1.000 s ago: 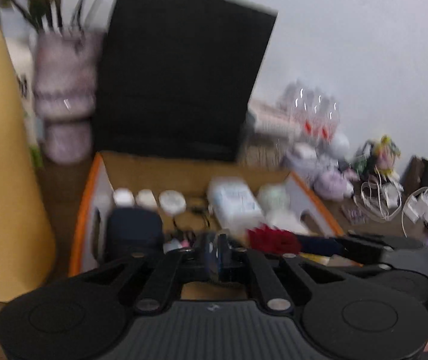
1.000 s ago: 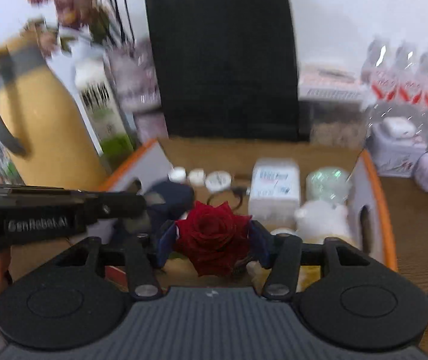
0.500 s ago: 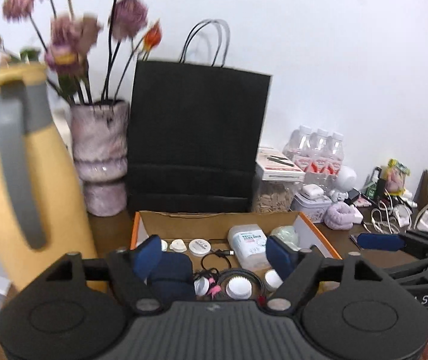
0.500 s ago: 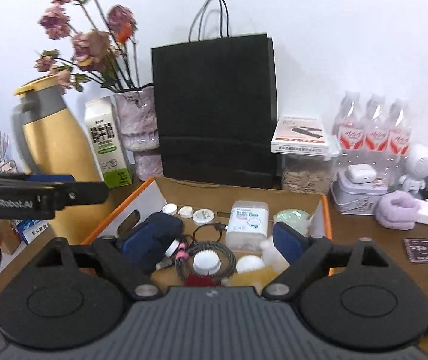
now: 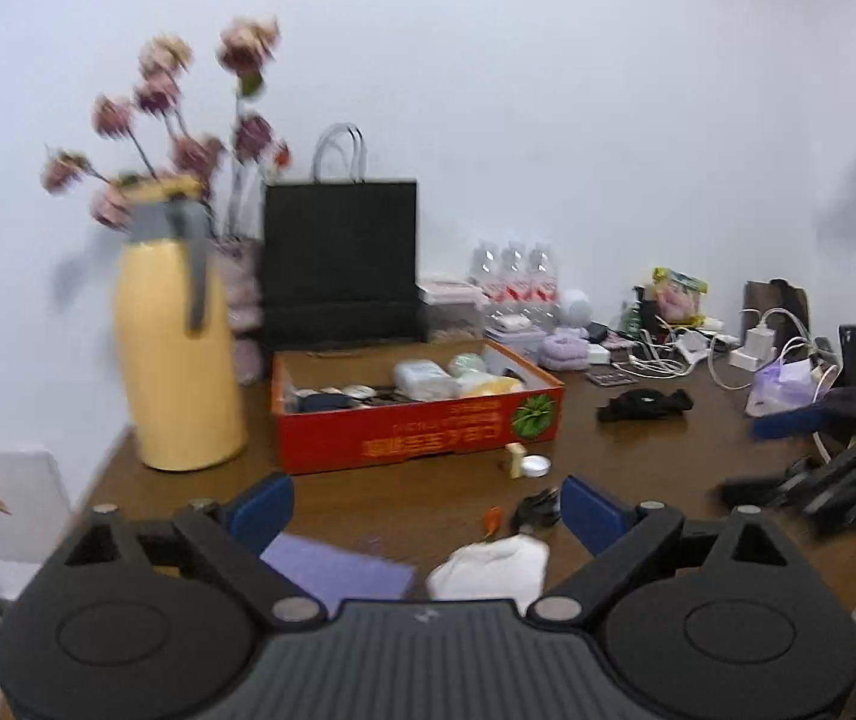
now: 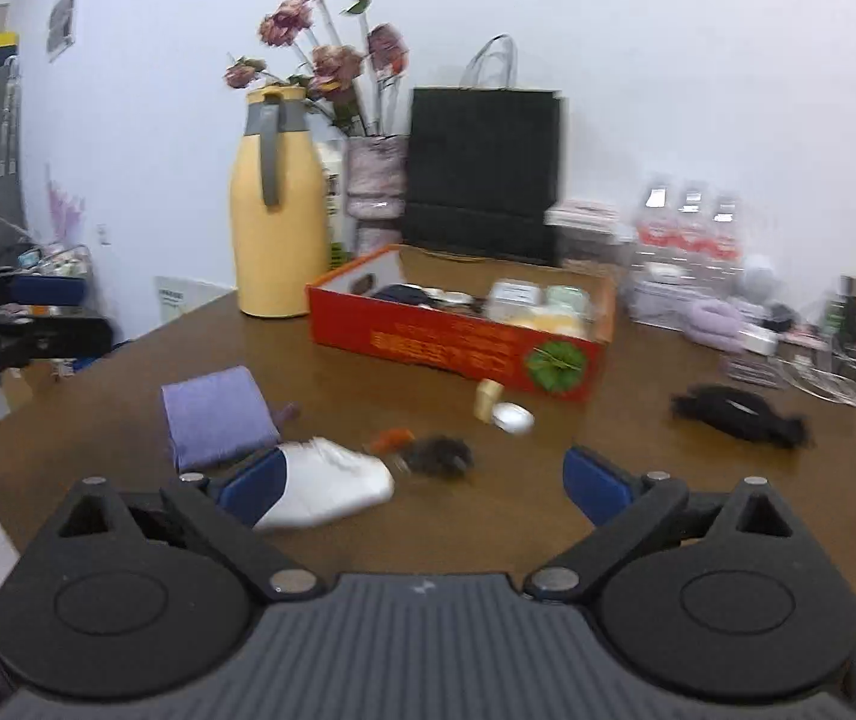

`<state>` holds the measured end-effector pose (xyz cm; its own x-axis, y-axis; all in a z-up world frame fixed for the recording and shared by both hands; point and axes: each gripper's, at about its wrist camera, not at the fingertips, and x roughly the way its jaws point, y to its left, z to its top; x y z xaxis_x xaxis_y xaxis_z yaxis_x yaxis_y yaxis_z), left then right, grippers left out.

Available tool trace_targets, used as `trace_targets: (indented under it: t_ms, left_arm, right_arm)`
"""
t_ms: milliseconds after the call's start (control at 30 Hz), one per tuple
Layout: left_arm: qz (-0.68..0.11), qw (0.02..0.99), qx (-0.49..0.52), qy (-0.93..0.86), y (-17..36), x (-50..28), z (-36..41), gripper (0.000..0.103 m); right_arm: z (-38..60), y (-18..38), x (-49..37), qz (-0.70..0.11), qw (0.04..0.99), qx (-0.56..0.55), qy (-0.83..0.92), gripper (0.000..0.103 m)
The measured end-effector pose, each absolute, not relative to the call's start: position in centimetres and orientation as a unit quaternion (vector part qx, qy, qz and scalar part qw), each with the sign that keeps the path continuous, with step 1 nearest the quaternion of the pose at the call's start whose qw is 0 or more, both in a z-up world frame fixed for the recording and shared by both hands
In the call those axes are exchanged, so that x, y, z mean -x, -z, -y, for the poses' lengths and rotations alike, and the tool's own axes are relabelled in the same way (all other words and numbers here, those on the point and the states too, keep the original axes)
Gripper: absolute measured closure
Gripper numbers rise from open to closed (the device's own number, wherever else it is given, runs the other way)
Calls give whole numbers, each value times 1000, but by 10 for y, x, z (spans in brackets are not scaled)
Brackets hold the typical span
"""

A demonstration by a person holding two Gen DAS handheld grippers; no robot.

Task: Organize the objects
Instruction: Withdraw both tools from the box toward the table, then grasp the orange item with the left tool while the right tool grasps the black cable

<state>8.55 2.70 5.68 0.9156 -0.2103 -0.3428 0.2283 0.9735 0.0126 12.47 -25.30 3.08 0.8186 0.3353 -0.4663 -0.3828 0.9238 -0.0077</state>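
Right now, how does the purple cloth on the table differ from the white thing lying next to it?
The purple cloth is folded into a flat, squarish pad; the white bundle is a rounded, puffy lump. The purple cloth looks matte and finely textured, while the white bundle looks smooth with a slight sheen. The white bundle lies nearer the right gripper, partly behind its left finger; the purple cloth sits farther back. Both rest loose on the brown table, outside the red box.

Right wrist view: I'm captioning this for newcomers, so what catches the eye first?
The red box mid-table, filled with small items, stands out, with the tall yellow jug at its left. Behind them stands a black paper bag, and nearer the camera lie a purple cloth and a white bundle.
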Motion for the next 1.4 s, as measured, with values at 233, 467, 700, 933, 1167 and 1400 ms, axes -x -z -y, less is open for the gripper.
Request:
trace_targets:
  t_ms: [233,467,700,933,1167,1400]
  left_arm:
    - [-190,978,-2,85,-56,-72,-33,6]
    - [-209,971,-11,112,-42,-97,-21,6]
    - [-274,949,-43,150,-1,-192,5,7]
    - [-334,921,-40,195,26,-286,35,22]
    - [-363,904,-36,223,48,-317,48,73]
    - [-355,907,-70,214,55,-314,57,91]
  right_arm:
    - [280,-40,-92,-227,962,11,-150,1]
    - [268,-14,-113,-260,953,29,-150,1]
    - [236,28,-198,-298,941,35,-156,1]
    - [185,61,-275,-310,929,83,-185,13]
    - [194,77,-297,-331,921,52,-201,38]
    - [207,78,-297,-323,931,43,-167,42]
